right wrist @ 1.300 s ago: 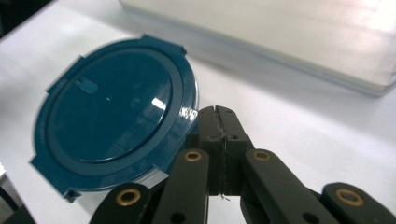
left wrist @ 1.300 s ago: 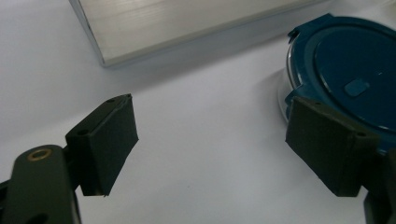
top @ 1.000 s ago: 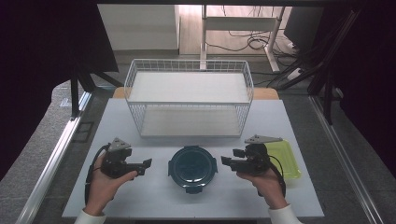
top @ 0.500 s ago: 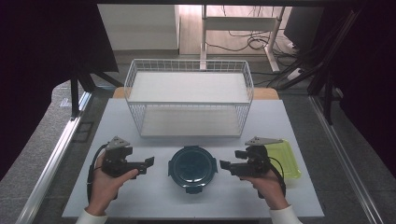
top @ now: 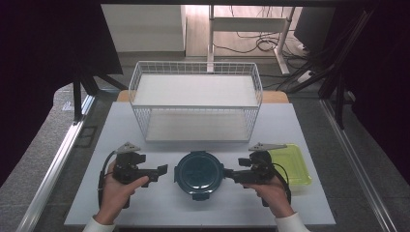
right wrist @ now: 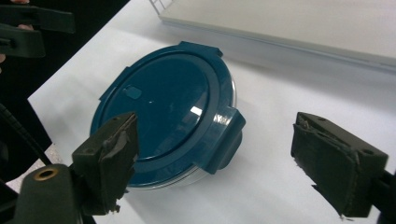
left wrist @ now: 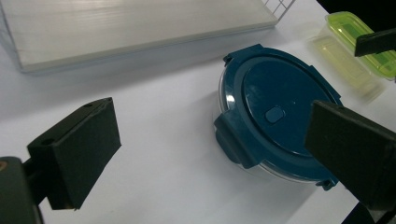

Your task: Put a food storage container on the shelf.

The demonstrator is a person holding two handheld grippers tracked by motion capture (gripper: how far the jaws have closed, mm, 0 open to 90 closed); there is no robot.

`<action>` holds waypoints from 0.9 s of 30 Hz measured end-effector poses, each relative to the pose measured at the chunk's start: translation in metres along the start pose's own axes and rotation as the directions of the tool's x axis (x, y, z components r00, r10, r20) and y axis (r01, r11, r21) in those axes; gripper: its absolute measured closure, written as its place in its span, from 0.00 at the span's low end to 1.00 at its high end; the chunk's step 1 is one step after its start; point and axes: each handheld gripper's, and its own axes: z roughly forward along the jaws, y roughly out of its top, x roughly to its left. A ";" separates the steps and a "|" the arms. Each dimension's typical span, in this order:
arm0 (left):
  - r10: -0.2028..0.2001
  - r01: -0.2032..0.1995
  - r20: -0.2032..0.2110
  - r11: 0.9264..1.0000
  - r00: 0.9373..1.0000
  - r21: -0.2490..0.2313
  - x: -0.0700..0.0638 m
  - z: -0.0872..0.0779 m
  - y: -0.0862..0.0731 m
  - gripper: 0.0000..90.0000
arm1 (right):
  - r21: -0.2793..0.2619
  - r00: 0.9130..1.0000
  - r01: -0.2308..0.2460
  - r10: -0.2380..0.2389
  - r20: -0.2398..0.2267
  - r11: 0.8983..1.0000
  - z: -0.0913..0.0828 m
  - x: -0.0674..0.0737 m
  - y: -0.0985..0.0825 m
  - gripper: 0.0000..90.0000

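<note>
A round dark blue lidded container (top: 198, 174) (left wrist: 275, 112) (right wrist: 163, 112) sits at the table's front middle, lid latched down with side tabs. My left gripper (top: 162, 170) (left wrist: 210, 140) is held level just left of it, pointing at it. Its jaws have just been opening and stand wide, with nothing pressed between the pads. My right gripper (top: 230, 173) (right wrist: 219, 158) points at the container from the right, close to its right tab (right wrist: 224, 135). Its jaws have also just been opening; the tab lies ahead of them, untouched by the pads.
A white wire basket (top: 196, 104) with two shelf levels stands behind the container. A yellow-green lidded box (top: 290, 164) (left wrist: 359, 51) lies at the right, beside my right hand. The white table (top: 159, 203) ends just in front of the hands.
Both grippers' jaws stand a little wider than before. The hands and the blue container have kept their places.
</note>
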 end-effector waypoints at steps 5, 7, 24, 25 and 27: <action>-0.015 0.014 0.028 0.999 0.999 0.029 -0.003 0.013 0.001 0.02 | 0.026 0.998 -0.062 0.062 -0.029 0.998 0.014 -0.008 0.002 0.12; -0.033 0.030 0.056 0.998 0.998 0.053 -0.003 0.022 0.002 0.02 | 0.043 0.996 -0.077 0.079 -0.035 0.996 0.021 -0.012 0.002 0.11; -0.154 0.135 0.155 0.983 0.976 0.125 0.005 0.054 -0.010 0.08 | 0.101 0.983 -0.144 0.154 -0.104 0.985 0.049 -0.015 -0.006 0.08; -0.154 0.135 0.155 0.983 0.976 0.125 0.005 0.054 -0.010 0.08 | 0.101 0.983 -0.144 0.154 -0.104 0.985 0.049 -0.015 -0.006 0.08; -0.191 0.166 0.185 0.976 0.964 0.144 0.006 0.060 -0.012 0.07 | 0.109 0.979 -0.157 0.169 -0.115 0.982 0.053 -0.014 -0.008 0.08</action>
